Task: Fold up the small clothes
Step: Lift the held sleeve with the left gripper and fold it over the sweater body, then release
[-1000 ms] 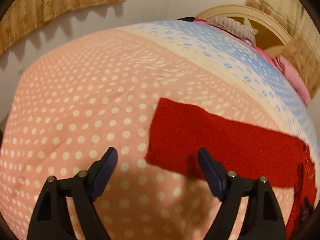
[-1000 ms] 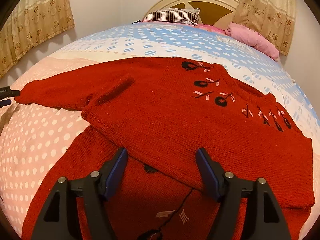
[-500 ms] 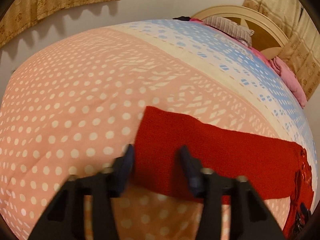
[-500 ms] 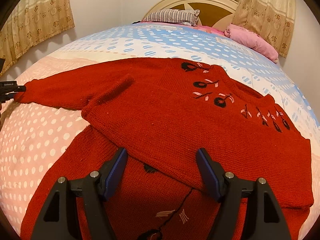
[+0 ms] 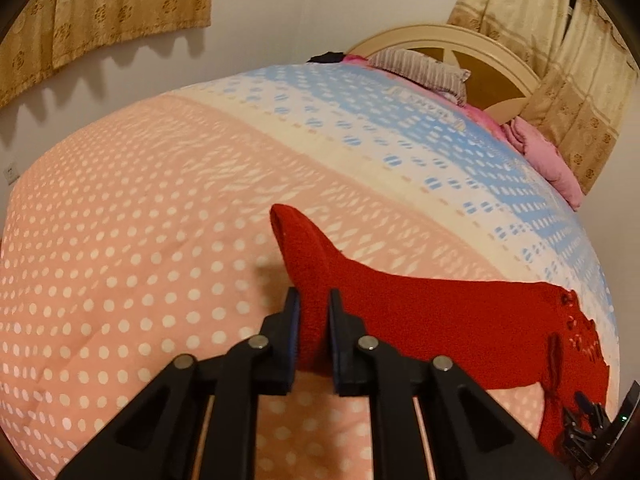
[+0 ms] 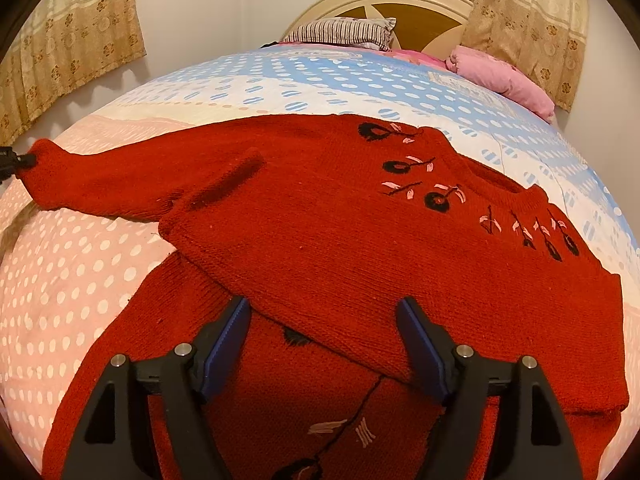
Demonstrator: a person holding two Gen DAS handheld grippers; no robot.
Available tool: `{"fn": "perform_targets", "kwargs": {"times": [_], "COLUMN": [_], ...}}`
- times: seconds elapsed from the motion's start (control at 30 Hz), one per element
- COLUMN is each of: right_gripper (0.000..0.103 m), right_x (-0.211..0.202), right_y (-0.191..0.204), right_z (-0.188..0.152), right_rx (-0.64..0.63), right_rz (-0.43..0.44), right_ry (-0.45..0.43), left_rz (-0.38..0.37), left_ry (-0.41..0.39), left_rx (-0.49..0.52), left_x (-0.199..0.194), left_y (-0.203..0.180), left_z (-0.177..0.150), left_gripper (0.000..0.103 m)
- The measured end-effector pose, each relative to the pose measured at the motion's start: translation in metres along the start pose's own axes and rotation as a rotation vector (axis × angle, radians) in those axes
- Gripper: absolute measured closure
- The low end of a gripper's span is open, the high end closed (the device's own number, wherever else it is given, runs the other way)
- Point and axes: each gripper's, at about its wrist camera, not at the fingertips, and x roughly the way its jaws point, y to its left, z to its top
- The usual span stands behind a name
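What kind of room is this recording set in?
Most likely a bedroom: a bed with a dotted quilt, a curved headboard with pillows against it, and patterned curtains on the walls.

One red sweater (image 6: pixel 360 220), two pillows, striped (image 6: pixel 340 32) and pink (image 6: pixel 500 76), and two grippers.

Coarse matt knit red sweater (image 6: pixel 320 216) on soft quilted cotton bedspread (image 5: pixel 140 240); glossy wooden headboard (image 6: pixel 400 4).
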Motion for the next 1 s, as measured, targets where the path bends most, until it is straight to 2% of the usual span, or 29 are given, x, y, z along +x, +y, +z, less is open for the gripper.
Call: {"fn": "perform_targets", "kwargs": {"times": [0.1, 0.17, 0.33, 0.7, 1.0], "right_gripper": [0.025, 0.025, 0.025, 0.024, 0.024], "right_x": [0.0, -0.008, -0.051, -0.109, -0.149], "right_y": [-0.002, -0.011, -0.034, -0.09, -0.111], "right_z": [0.002, 0.005, 0.009, -0.033, -0.066], "right_rx": [0.012, 0.058, 0.107, 0.167, 0.162], "right_rz": [0.014, 0.056, 0.095, 0.055, 0.031], "right_ry": [0.006, 0.003, -0.04, -0.052, -0.098], "left_rz": [-0.012, -0.02, -0.073, -0.176, -0.238], "left_ry": [-0.002, 0.002, -0.024, -0.049, -0.067], "left_rx": [0.009, 0.016, 0.056, 0.102, 0.091], "left_x": [-0.007, -0.013, -0.034, -0.063, -0.082], "left_y": [-0.012, -0.022, -0.053, -0.126, -0.172], "left_z": [0.002, 0.003, 0.008, 0.012, 0.019], "left_gripper": [0.091, 0.091, 0.091, 0.091, 0.091]}}
